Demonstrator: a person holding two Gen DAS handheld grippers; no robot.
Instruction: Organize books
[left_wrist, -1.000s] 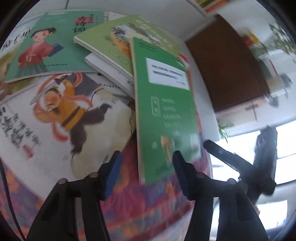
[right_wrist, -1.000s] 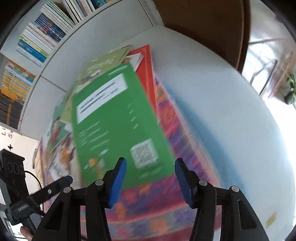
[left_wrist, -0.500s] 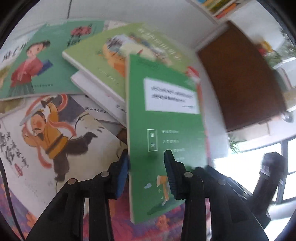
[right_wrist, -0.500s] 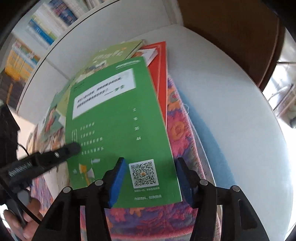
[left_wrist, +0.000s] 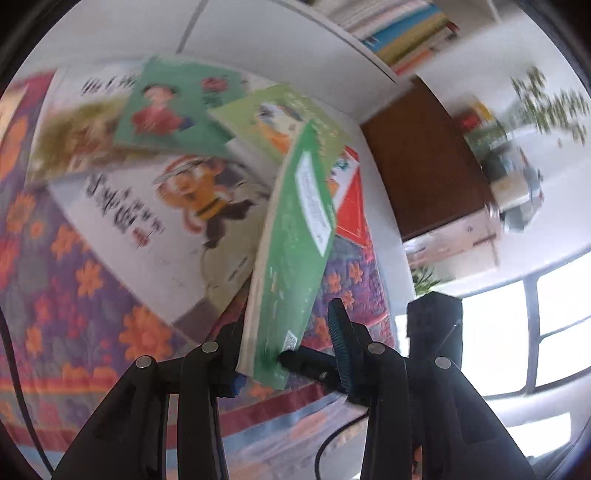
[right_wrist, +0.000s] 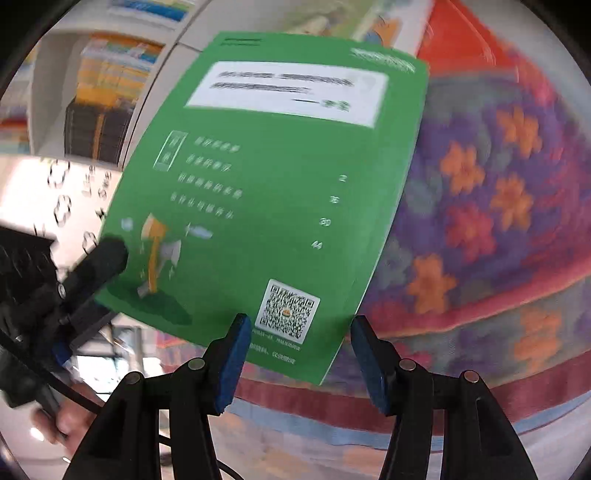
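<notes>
Green book (right_wrist: 273, 192): white label, small square code, tipped up over the flowery cloth (right_wrist: 498, 221).
Left hand-held gripper (left_wrist: 291, 343): pinching its 7 o'clock corner.
Right hand-held gripper (right_wrist: 295, 354): wide, holding nothing.
Hard to see: blurry words.

Left gripper (left_wrist: 291, 350): its fingers stood on either side of the lower corner of the green book (left_wrist: 291, 236), which was tilted up on edge; whether the pads pressed it could not be told.
Right gripper (right_wrist: 295, 354): jaws were apart, its blue pads (right_wrist: 231, 360) either side of the book's near edge, with gaps showing.
Left hand (right_wrist: 64, 421): partly seen at the lower left of the right wrist view, wrapped around the gripper's handle.
</notes>
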